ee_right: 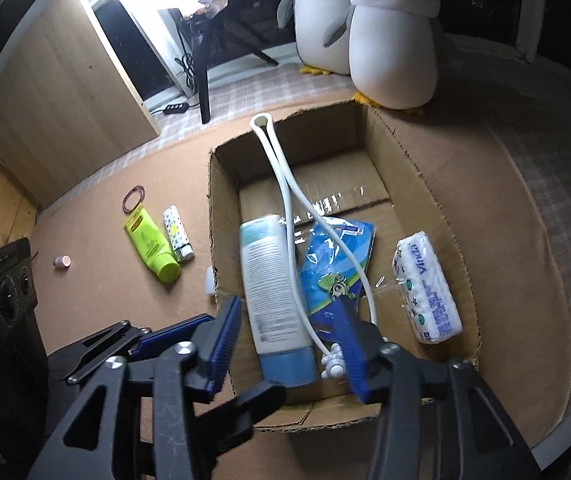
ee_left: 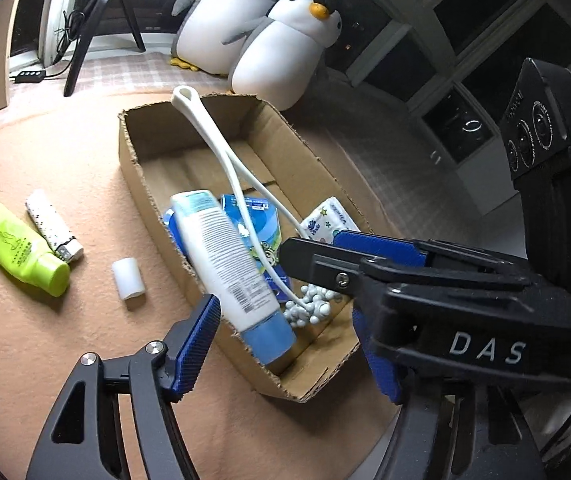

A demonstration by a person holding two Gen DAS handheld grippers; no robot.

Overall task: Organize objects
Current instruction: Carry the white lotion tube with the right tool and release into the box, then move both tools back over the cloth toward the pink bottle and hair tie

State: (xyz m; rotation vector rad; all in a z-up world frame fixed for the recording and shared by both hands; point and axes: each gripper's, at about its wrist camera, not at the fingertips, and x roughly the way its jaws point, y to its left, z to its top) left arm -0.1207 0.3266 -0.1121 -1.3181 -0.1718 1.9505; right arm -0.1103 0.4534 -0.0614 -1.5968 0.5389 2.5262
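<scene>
Cardboard makes up the open box (ee_right: pixel 425 168) that we see on the tan mat (ee_left: pixel 45 340); its cut edges are ragged and its flaps are gone. Inside lies a white tube with a blue cap (ee_right: pixel 273 296), leaning along the left wall, its cap end toward us. Beside it sits a blue packet (ee_right: pixel 333 268), and a tissue pack (ee_right: pixel 425 288) lies against the right wall. A long white massager (ee_right: pixel 285 184) crosses over the tube and packet, its looped handle propped on the far rim, its knobbed head near the tube's cap.

Our left gripper (ee_left: pixel 285 320) hangs over the near end of the box with its jaws apart; the tube sits between them, and the pads do not press it. Our right gripper (ee_right: pixel 289 344) is likewise spread around the tube's cap end, gripping nothing.

Out on the mat, left of the box, we find a green tube (ee_right: pixel 151 248), a spotted lighter (ee_right: pixel 179 236) touching it, a hair tie (ee_right: pixel 133 198) and a small white roll (ee_left: pixel 128 279). The far half of the box floor is bare. Two plush penguins (ee_right: pixel 389 40) stand behind it.
</scene>
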